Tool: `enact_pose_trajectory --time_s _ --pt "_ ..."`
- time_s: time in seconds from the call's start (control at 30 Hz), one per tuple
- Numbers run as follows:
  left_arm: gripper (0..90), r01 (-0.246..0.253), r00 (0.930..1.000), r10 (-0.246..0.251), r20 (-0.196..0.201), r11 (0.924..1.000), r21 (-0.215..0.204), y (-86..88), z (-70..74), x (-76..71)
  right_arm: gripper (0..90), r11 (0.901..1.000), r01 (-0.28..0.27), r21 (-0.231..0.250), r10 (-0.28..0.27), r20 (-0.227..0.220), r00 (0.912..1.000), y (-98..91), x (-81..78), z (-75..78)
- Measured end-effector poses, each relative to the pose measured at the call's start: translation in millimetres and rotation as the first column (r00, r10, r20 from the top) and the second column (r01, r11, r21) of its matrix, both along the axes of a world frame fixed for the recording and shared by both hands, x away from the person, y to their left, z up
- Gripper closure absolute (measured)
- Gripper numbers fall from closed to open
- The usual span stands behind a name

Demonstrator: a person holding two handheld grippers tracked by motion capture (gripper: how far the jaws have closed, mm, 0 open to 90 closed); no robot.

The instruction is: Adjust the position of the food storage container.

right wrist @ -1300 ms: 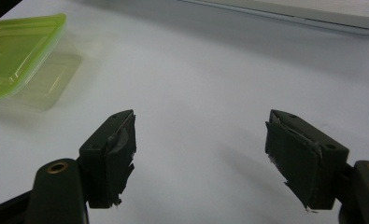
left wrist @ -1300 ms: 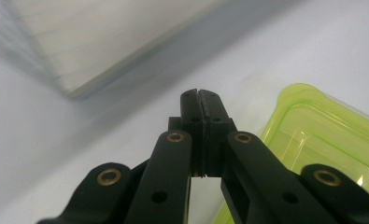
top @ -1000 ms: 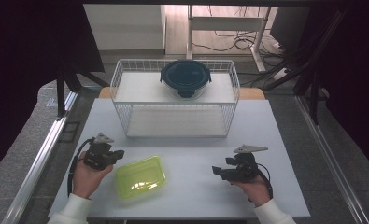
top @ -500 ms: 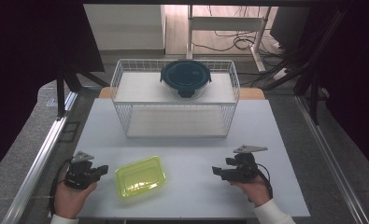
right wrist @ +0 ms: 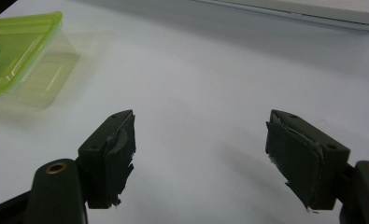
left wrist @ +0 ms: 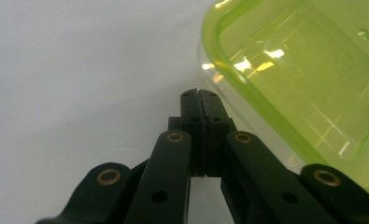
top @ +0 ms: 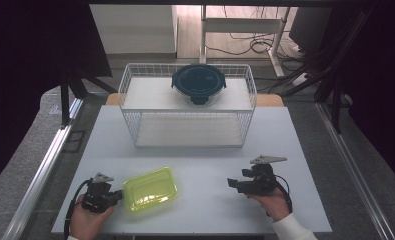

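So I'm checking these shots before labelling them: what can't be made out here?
- Green-lidded container: cut off by the left gripper view's top and right edges; its contents are unreadable through the lid.
- Round dark-lidded container on the wire basket: in the high view the lid hides its contents.

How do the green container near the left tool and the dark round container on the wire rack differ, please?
The green container is rectangular and translucent lime; the dark round container has an opaque dark blue lid. The green container lies on the white table beside the shut left tool; the dark round container sits raised on the wire rack, away from both tools. Both are lidded.
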State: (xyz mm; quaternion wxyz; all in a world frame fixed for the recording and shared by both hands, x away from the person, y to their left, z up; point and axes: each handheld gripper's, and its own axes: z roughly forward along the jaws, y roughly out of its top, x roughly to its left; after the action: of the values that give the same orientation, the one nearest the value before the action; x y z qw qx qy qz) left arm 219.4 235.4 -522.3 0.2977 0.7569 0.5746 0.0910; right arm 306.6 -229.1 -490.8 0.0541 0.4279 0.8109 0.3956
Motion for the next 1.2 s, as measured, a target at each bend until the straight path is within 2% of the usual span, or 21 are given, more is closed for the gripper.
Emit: enact_pose_trajectory --time_s 0.27,0.47,0.67,0.83,1.2 --pt "90.0 0.017 0.9998 -0.017 -0.014 0.9996 -0.022 -4.4 -1.0 4.7 23.9 1.0000 0.006 0.004 -0.006 -0.002 1.0000 -0.8 0.4 0.0" --pt "90.0 0.042 0.9988 -0.043 -0.023 0.9982 -0.043 -13.4 -2.2 12.8 23.9 0.9999 0.006 0.011 -0.005 -0.010 0.9999 0.3 0.5 -0.7" --pt "90.0 0.064 0.9977 -0.065 -0.016 0.9966 -0.051 -25.0 -3.1 20.8 23.9 0.9999 0.009 0.014 -0.008 -0.012 0.9999 -0.7 0.6 0.1" --pt "90.0 0.082 0.9966 -0.082 -0.007 0.9947 -0.062 -37.6 -2.2 29.4 23.9 0.9999 0.009 0.013 -0.008 -0.011 0.9999 -1.0 1.0 -0.1" --pt "90.0 0.147 0.9889 -0.149 -0.011 0.9867 -0.068 -69.7 -3.2 48.5 23.9 0.9999 0.011 0.009 -0.011 -0.009 0.9999 -1.2 0.7 0.1"
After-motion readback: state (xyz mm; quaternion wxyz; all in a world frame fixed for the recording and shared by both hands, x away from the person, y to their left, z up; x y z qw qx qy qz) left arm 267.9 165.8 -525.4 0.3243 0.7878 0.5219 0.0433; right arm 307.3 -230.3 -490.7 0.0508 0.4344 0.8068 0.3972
